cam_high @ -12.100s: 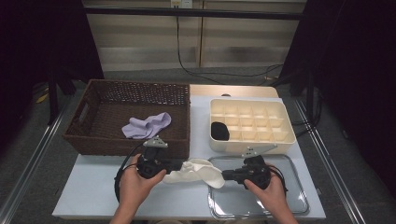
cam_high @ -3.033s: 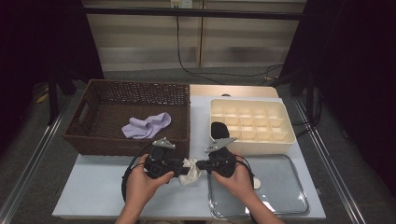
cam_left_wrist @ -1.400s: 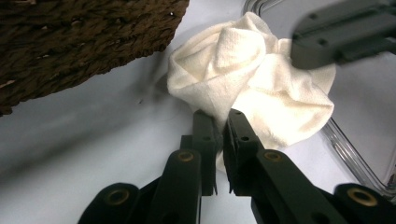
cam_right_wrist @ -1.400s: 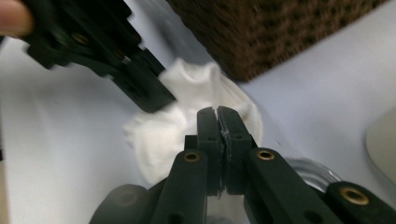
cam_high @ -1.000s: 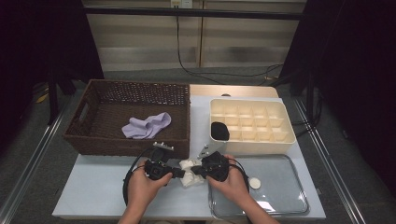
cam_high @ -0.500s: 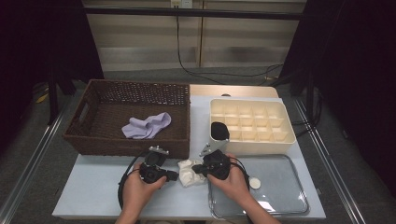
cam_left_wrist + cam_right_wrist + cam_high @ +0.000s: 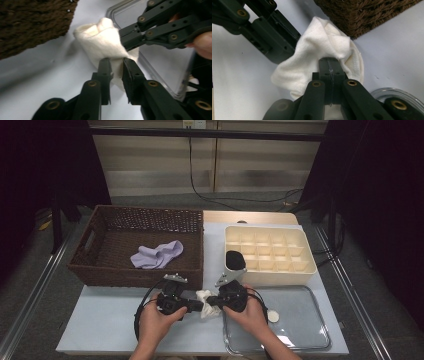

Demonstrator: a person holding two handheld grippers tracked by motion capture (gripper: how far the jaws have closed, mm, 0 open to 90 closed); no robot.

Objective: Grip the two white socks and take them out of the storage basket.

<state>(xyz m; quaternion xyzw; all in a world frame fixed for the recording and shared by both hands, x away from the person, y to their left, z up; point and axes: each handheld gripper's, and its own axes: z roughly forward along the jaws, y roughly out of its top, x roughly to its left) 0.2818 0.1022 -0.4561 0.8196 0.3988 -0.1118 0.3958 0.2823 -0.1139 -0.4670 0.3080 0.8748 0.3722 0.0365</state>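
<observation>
A white cloth [image 7: 205, 300] lies bunched on the pale table just in front of the wicker basket, between the two grippers. My left gripper [image 7: 199, 306] comes at it from the left. In the left gripper view its jaws [image 7: 116, 63] have just been opening a little, with a fold of the cloth [image 7: 102, 42] still pinched in the narrow gap. My right gripper [image 7: 213, 301] meets it from the right. In the right gripper view its jaws [image 7: 329, 62] are pressed together on the cloth [image 7: 317, 50]. Each gripper shows in the other's view, close by.
The brown wicker basket [image 7: 95, 265] at the back left holds a lilac cloth [image 7: 156, 255]. A cream compartment tray [image 7: 270, 270] at the back right has a black item [image 7: 235, 260] in one near-left cell. A clear glass tray [image 7: 320, 340] with a small white disc [image 7: 273, 316] lies at the front right.
The cloth, once spread between grippers held apart, is now bunched with both grippers tip to tip. Over the last second the hands barely shifted.
</observation>
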